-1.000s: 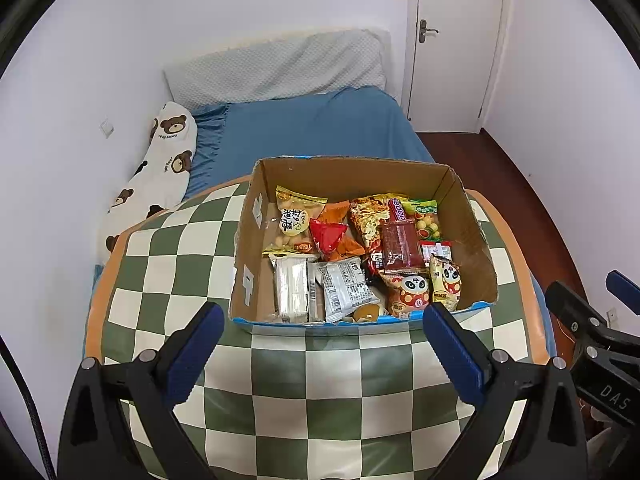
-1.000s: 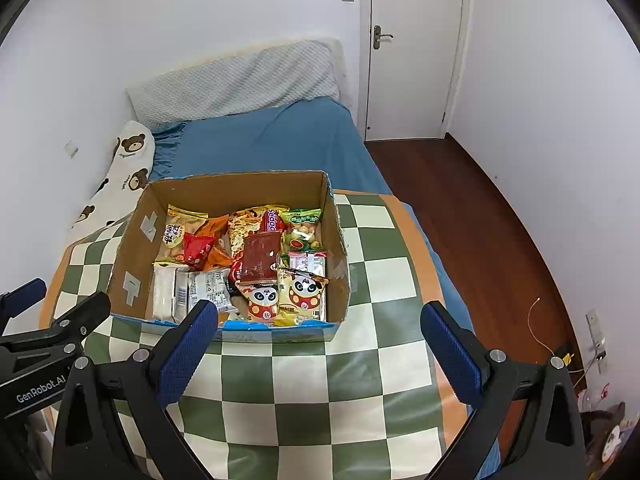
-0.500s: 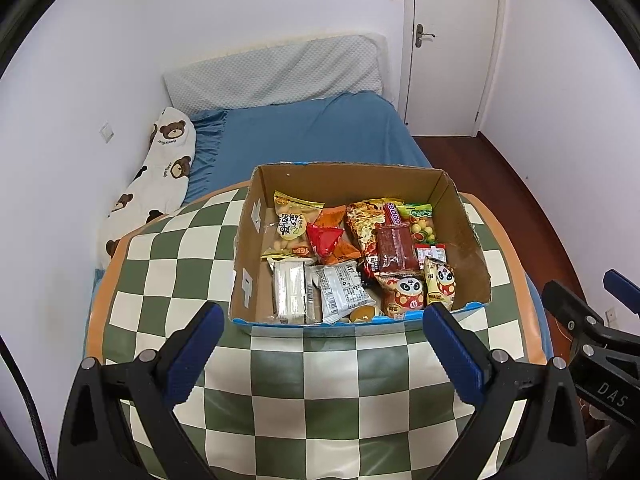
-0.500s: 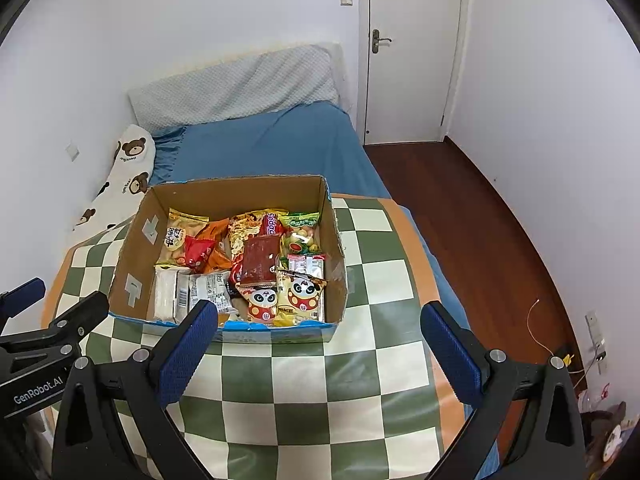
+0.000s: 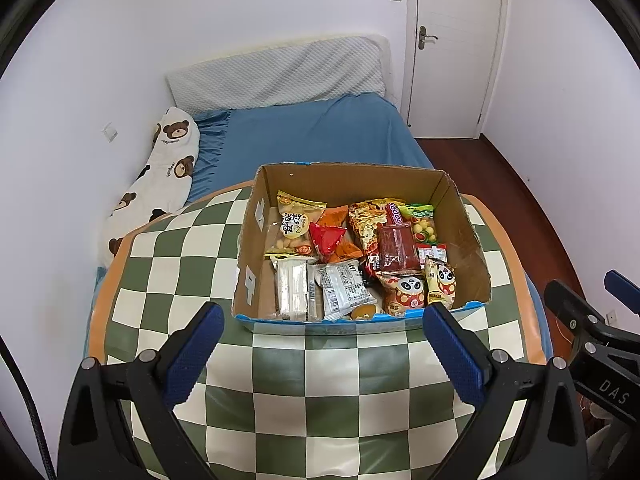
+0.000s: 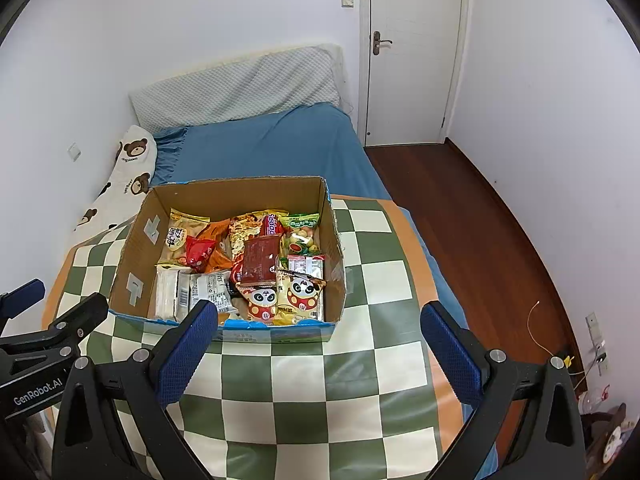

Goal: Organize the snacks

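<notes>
snacks (image 5: 352, 256) in cardboard box (image 5: 468, 236) on checkered table (image 5: 304, 380), packets light, soft, slick, crushable; I'd pinch a sealed edge | my left gripper (image 5: 320, 350) and right gripper (image 6: 316, 346) both gape wide, empty, short of box | box walls hem the reach; open table in front and left

home bedroom | bed (image 5: 316, 136), pillow (image 5: 280, 76), door (image 5: 456, 48), wood floor (image 6: 472, 216)

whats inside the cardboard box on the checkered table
The cardboard box holds loose snack packets: two panda packs, a dark red bar, silver wrappers and a red triangular bag. They overlap, so anything underneath is hidden.
</notes>
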